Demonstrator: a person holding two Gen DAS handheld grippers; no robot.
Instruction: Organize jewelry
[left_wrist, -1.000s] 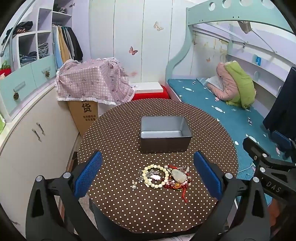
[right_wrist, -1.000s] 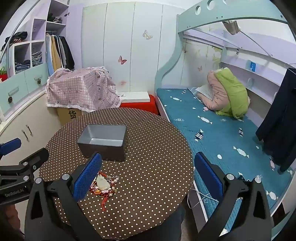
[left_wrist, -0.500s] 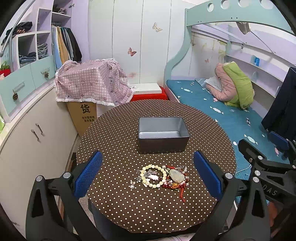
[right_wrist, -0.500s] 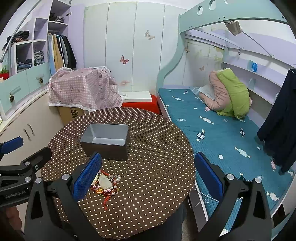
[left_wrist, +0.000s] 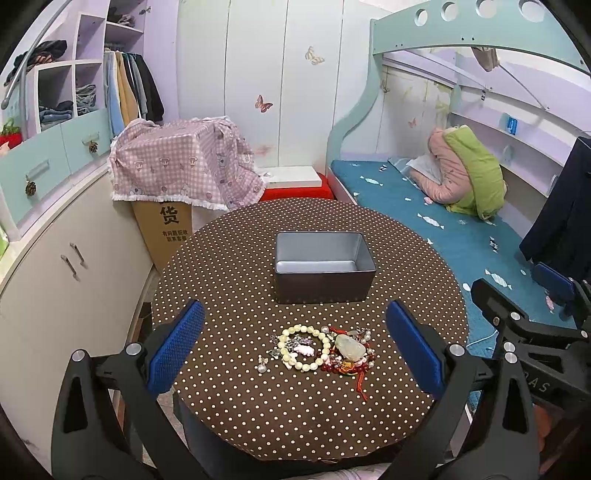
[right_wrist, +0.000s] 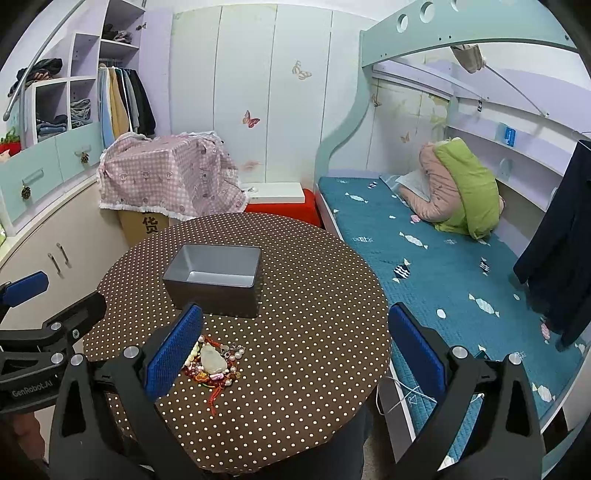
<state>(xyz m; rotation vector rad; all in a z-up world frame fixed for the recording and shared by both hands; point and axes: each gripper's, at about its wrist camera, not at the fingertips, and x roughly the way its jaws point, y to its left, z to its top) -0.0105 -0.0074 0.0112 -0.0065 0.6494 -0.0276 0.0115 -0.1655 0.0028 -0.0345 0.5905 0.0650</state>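
A pile of jewelry lies on the round brown polka-dot table: a pale bead bracelet, a jade pendant on red beads with a red tassel, and small pearl pieces. An open grey metal tin stands just behind it, empty. My left gripper is open, held above and in front of the pile, its jaws spanning it. My right gripper is open to the right of the pile; its left pad hides the bracelet. The pendant and tin show there too.
A bed with a teal cover lies right of the table. A cardboard box under a pink checked cloth stands behind left, beside white cabinets. A red stool with a white top is behind the table.
Both grippers have drawn back and shifted slightly; the tin and jewelry sit a little farther and more to the left in the left view. Nothing on the table moved.
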